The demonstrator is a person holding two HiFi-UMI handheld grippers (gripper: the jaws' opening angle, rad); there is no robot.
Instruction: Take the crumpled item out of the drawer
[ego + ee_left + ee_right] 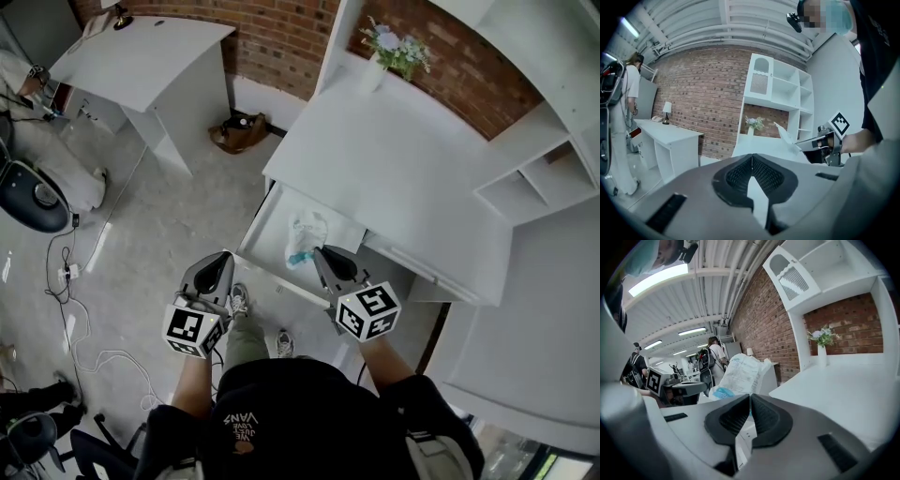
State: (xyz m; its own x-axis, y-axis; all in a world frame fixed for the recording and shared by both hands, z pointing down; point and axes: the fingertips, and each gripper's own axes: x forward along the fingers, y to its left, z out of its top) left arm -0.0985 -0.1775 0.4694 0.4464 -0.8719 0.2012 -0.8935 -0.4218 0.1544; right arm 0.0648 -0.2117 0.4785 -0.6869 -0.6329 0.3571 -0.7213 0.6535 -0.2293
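Note:
The crumpled item (305, 238) is a white plastic wrapper with blue print. It hangs over the open white drawer (265, 225) in the head view, and my right gripper (324, 251) is shut on its lower edge. In the right gripper view the crumpled item (738, 373) rises above the closed jaws of my right gripper (750, 397). My left gripper (225, 255) stands left of the drawer's front, shut and empty. The left gripper view shows the left gripper (752, 156) with its jaws together, and the right gripper (819, 142) off to the right with the crumpled item (785, 133) sticking up from it.
The drawer belongs to a white desk (403, 169) with a vase of flowers (392, 52) at its back and a shelf unit (539, 178) on its right. A second white desk (150, 56), a brown bag (241, 132), a chair (33, 197) and floor cables (75, 281) lie to the left.

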